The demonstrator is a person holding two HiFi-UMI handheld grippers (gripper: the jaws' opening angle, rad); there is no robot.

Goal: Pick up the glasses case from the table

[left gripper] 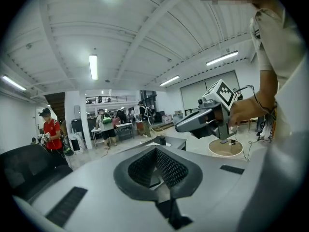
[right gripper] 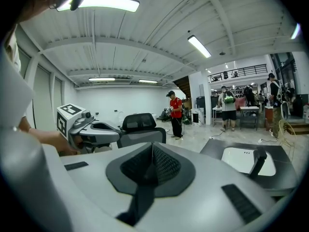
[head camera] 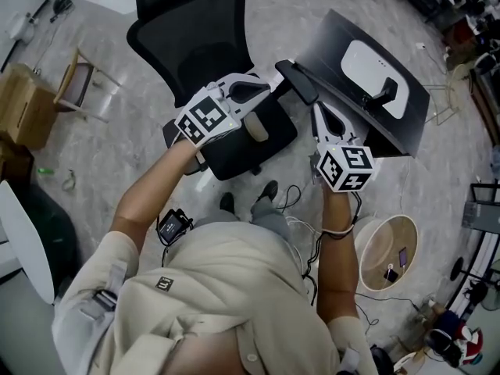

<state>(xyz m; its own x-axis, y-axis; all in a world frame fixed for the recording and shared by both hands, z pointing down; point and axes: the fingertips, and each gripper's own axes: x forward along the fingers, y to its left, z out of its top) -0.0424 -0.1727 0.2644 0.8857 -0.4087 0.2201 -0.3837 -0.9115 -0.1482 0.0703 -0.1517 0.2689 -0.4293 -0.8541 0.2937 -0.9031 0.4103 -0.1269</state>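
Beige shirt [head camera: 226, 287] fills the near foreground of the head view, and both arms reach forward from it. Left tongs [head camera: 269, 80] are closed and empty, poised over a black chair [head camera: 203, 30] at 12 o'clock. Right tongs [head camera: 318, 109] are likewise closed on nothing, their tip just short of the dark desk [head camera: 336, 45] at 1 o'clock.

On that desk lies a white pad [head camera: 363, 57]. At the pad's 5 o'clock edge rests a slim black object, judged to be the case [head camera: 384, 94], though it is too small to confirm. Nothing touches it.

Assessment: approach stage, grasp not begun.

Recommendation: the right tongs are the better placed. Part them before reaching the case, straddle its narrow width near mid-length, and close only once it sits squarely between them. Keep the left tongs clear of the chair arm [head camera: 297, 80].
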